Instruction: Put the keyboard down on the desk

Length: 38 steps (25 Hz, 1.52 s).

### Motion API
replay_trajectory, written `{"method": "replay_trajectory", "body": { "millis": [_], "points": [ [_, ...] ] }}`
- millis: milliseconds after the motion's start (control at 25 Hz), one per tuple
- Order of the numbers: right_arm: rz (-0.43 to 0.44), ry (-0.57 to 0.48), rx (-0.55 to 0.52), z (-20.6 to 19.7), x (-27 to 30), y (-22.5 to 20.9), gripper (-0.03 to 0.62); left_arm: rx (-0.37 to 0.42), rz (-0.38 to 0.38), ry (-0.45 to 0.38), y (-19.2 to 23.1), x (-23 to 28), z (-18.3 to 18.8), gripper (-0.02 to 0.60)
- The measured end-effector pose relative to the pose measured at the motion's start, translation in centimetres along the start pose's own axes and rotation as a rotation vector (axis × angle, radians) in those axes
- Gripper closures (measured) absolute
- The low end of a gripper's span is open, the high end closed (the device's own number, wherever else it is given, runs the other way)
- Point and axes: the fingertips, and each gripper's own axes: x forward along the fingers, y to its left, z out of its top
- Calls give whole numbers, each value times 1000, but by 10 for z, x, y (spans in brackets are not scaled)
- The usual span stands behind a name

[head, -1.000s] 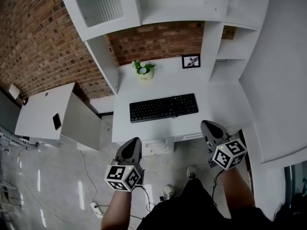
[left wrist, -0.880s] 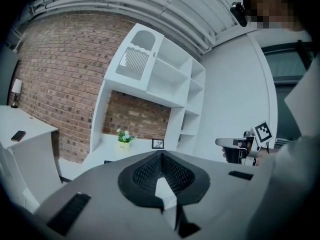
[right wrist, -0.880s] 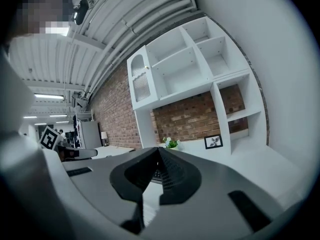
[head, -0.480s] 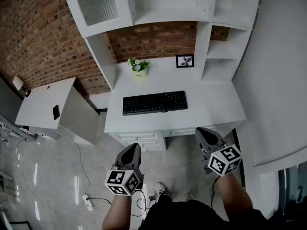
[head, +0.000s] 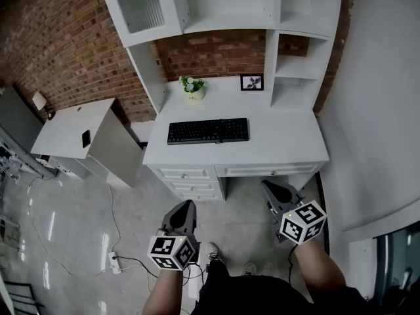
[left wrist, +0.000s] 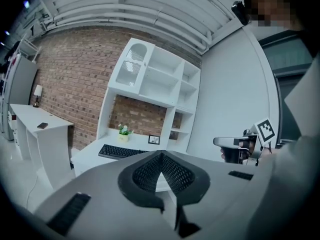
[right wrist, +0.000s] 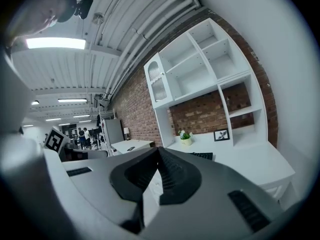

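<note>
One keyboard, one plant, one frame, perhaps one phone.

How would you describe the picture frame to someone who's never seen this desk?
Find the white desk with shelves against the brick wall. At the back of its top, behind the black keyboard, two small things stand. The picture frame is the right-hand one: flat, square, dark-edged, unlike the leafy potted plant.

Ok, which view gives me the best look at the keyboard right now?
The head view: the whole keyboard shows from above, lying flat on the white desk. The left gripper view shows it small and edge-on; the right gripper view shows only a sliver past the right gripper.
</note>
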Motion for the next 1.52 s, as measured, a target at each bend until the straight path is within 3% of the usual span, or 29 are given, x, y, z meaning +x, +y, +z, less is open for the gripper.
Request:
{"method": "replay_trajectory", "body": {
  "millis": [560, 1520],
  "points": [
    [38, -4, 4, -5, -38, 4, 577, -15, 25, -8, -36, -26, -11, 563],
    [35, -22, 16, -4, -48, -4, 577, -11, 15, -10, -47, -23, -13, 564]
  ]
}}
